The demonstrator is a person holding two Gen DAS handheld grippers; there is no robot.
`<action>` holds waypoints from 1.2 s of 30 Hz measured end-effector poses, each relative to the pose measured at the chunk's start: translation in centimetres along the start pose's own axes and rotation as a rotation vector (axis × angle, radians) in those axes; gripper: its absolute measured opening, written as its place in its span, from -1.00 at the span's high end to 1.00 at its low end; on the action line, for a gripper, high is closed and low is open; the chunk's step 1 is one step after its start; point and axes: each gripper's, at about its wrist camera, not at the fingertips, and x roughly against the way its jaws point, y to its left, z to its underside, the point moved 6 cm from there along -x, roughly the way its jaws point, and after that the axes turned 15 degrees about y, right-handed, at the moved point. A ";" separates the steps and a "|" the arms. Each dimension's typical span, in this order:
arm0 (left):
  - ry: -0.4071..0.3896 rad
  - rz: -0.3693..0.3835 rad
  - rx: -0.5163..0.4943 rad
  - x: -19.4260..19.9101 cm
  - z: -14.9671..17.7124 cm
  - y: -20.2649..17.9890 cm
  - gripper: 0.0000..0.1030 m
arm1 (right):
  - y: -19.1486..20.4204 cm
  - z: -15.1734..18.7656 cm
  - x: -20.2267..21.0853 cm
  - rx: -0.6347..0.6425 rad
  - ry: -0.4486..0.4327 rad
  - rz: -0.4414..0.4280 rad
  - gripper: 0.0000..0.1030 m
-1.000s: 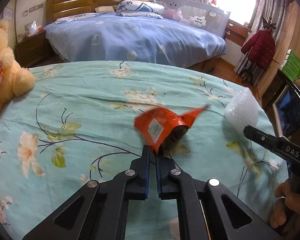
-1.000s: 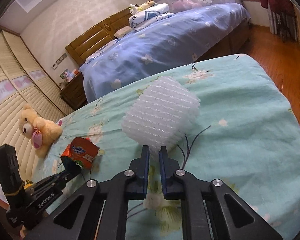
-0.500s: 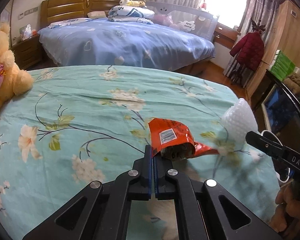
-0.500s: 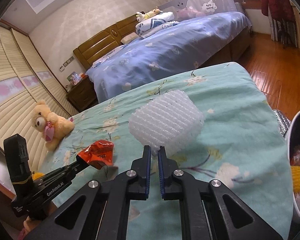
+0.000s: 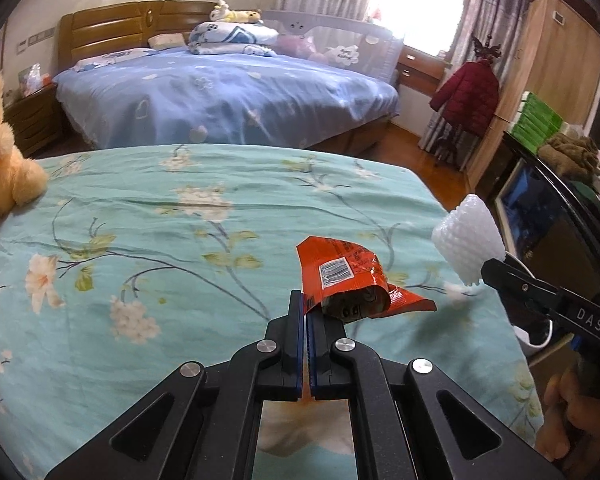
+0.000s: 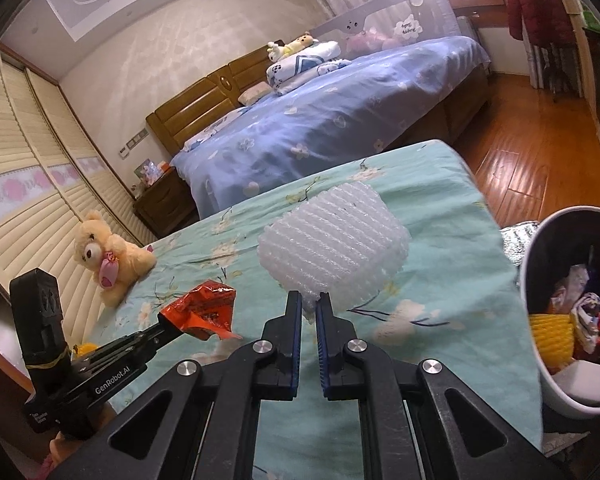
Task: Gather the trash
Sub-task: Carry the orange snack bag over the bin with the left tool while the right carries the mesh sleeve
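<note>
Two tools clenched, left tool [image 5: 307,309] on orange wrapper [image 5: 342,276], right tool [image 6: 309,305] on foam net [image 6: 334,252] (white), bin [image 6: 540,368] beside bed, teddy [image 6: 104,256] behind.

Orange-red wrapper [image 5: 342,276], white foam net [image 6: 332,252], teal floral bedspread [image 5: 140,240], tan teddy bear [image 6: 108,256].

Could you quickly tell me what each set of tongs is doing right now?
Left tongs: shut on orange wrapper.
Right tongs: shut on white foam net.

The teddy bear [image 5: 0,160] is cut off by the left wrist view's left edge. The trash bin [image 6: 540,248] is cropped at the right wrist view's right edge; its contents are only partly seen, perhaps wrappers. Print on the orange wrapper [image 5: 340,272] cannot be read.
</note>
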 end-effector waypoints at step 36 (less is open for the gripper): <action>0.025 0.069 -0.197 -1.1 0.7 -12.4 1.00 | -9.0 3.9 8.4 -0.125 -0.096 0.093 0.87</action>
